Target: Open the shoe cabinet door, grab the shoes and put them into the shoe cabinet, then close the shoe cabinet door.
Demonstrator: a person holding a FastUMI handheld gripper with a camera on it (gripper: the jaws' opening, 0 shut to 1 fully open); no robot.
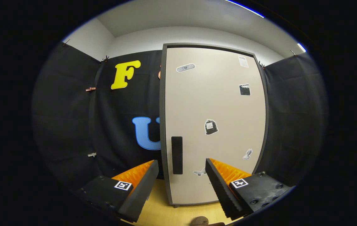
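Observation:
A tall beige shoe cabinet (213,125) stands upright ahead of me with its door shut. The door carries several small stickers and a dark vertical handle (177,155) near its lower left edge. My gripper (181,166) is open, with nothing between its fingers. The handle lies just beyond the gap between the fingertips, apart from both. The left finger (141,182) is beside the door's left edge and the right finger (221,185) is in front of the door's lower part. A brownish rounded object (199,221), perhaps a shoe, peeks up between the fingers close to me.
The cabinet stands on a light wooden surface (166,213). Black cloth walls close in behind and on both sides of it, with small clips on the left cloth. White wall and ceiling rise above the cloth.

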